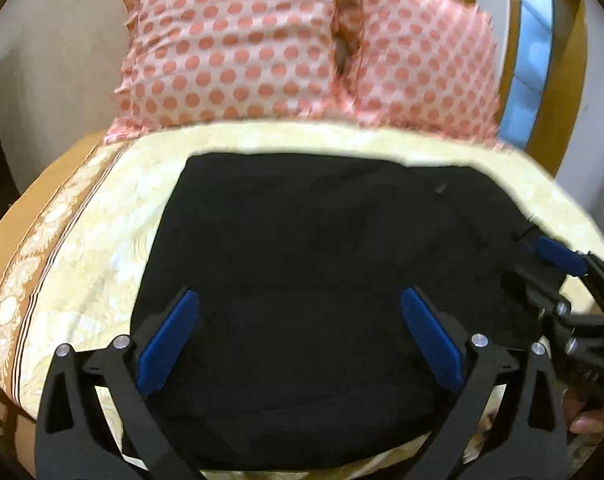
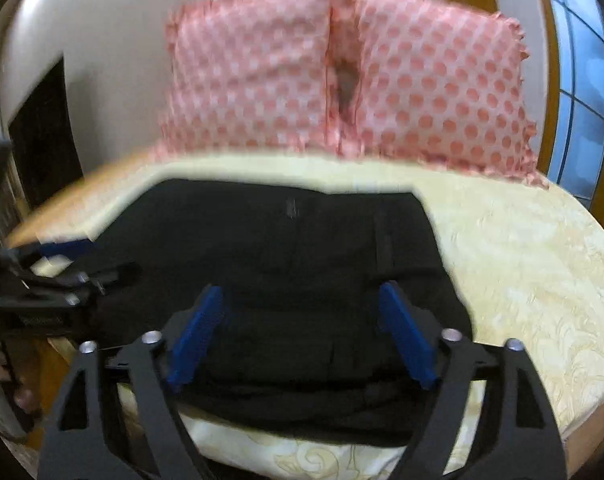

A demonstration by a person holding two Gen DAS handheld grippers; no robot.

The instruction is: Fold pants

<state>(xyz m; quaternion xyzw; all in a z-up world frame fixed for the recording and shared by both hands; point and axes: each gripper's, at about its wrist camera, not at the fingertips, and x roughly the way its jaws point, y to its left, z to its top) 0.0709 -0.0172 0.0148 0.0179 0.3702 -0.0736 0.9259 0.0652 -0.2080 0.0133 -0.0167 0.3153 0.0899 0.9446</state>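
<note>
Black pants (image 1: 310, 280) lie folded in a compact rectangle on the cream bedspread (image 1: 102, 264); they also show in the right wrist view (image 2: 302, 264). My left gripper (image 1: 298, 304) hovers over their near part, blue pads wide apart, empty. My right gripper (image 2: 302, 304) hovers over the same pile from the right side, open and empty. The right gripper shows at the right edge of the left wrist view (image 1: 558, 256). The left gripper shows at the left edge of the right wrist view (image 2: 62, 264). Both views are blurred.
Two pink polka-dot pillows (image 1: 302, 48) lean against the wall at the head of the bed, also in the right wrist view (image 2: 342, 76). A window (image 2: 582, 100) with a wooden frame is at the right. The bed's brown edge (image 1: 18, 248) runs along the left.
</note>
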